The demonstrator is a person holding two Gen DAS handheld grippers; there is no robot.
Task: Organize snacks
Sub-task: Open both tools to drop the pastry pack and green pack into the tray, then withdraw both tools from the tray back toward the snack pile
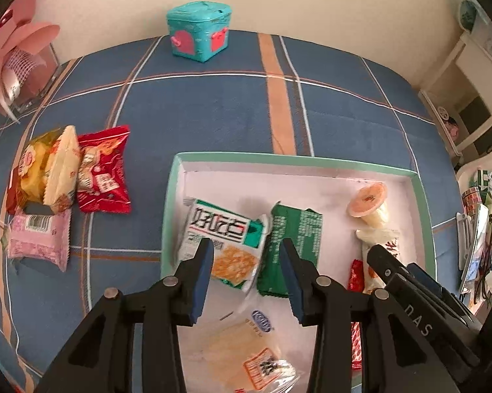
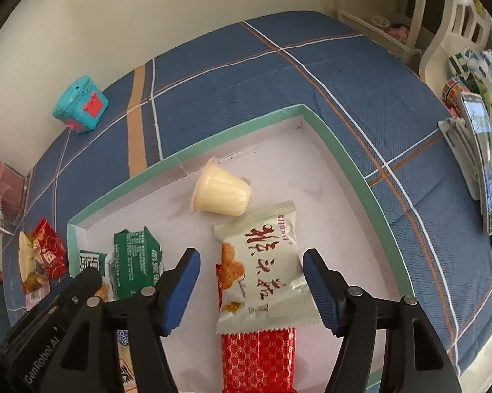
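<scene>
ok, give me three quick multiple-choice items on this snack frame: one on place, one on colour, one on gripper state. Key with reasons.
1. Where does the jelly cup lie?
A. Inside the green-rimmed box
B. On the blue plaid cloth
C. On top of the teal tin

2. What colour is the wrapper lying partly under the white snack packet?
A. Yellow
B. Red
C. Purple

3. What state is the right gripper in?
A. Shut on the jelly cup
B. Shut on a wrapper
C. Open, holding nothing

Key: 1 A, the cup lies on its side on the box's white floor near the far wall. 2 B, the red wrapper shows below the packet. 3 C, its blue pads stand apart on either side of the white packet, with gaps showing.
</scene>
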